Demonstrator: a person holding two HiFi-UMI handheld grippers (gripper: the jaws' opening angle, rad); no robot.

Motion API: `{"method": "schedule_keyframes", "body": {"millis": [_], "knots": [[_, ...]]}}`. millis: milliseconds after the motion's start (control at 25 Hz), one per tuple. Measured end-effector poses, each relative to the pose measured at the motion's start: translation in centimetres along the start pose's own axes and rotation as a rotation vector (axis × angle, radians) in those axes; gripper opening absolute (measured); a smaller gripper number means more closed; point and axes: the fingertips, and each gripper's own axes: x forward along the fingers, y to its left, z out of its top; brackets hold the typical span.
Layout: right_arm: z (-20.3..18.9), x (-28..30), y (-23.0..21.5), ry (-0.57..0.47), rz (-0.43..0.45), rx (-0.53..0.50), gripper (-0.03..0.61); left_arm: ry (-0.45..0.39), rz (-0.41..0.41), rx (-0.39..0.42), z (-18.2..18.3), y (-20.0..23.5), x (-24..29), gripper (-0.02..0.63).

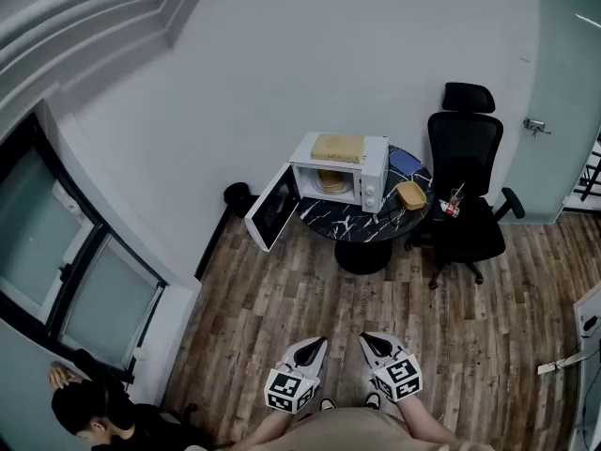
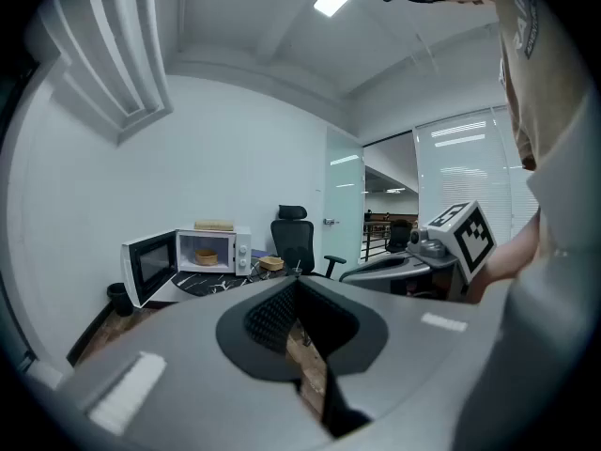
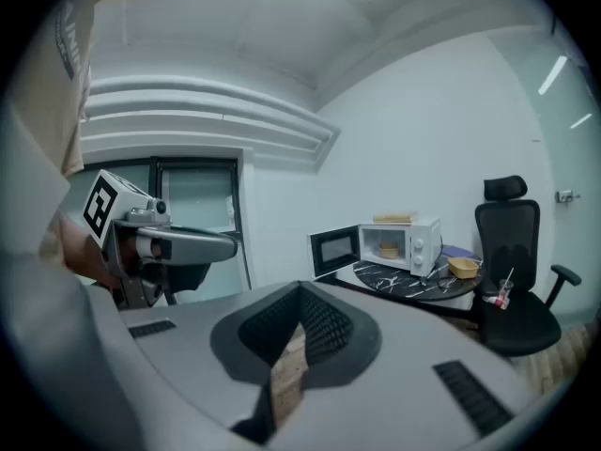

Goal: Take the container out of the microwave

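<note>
A white microwave stands on a round black marble table across the room, its door swung open to the left. Inside sits a tan container, also seen as the container in the left gripper view and the container in the right gripper view. My left gripper and right gripper are held side by side near my body, far from the table. Both point toward the microwave, jaws together with nothing between them.
A second tan container lies on the table right of the microwave, and a flat tan object lies on top of it. A black office chair stands at the right, a black bin by the wall. A person crouches at lower left.
</note>
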Motion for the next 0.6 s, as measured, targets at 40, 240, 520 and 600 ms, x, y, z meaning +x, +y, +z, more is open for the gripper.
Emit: {"method": "schedule_keyframes", "body": {"millis": [40, 240, 520, 600], "knots": [[0.1, 0.1, -0.3, 0.001, -0.002, -0.003, 0.008, 0.001, -0.002, 0.003, 0.0, 0.1, 0.1, 0.008], [1.2, 1.0, -1.6, -0.016, -0.017, -0.033, 0.008, 0.000, 0.005, 0.010, 0.3, 1.6, 0.8, 0.008], [2.1, 2.4, -2.1, -0.005, -0.007, -0.067, 0.008, -0.021, 0.014, 0.018, 1.1, 3.2, 1.6, 0.008], [2.1, 2.9, -2.2, 0.001, -0.009, -0.073, 0.008, -0.015, 0.008, 0.016, 1.1, 3.5, 1.8, 0.008]]}}
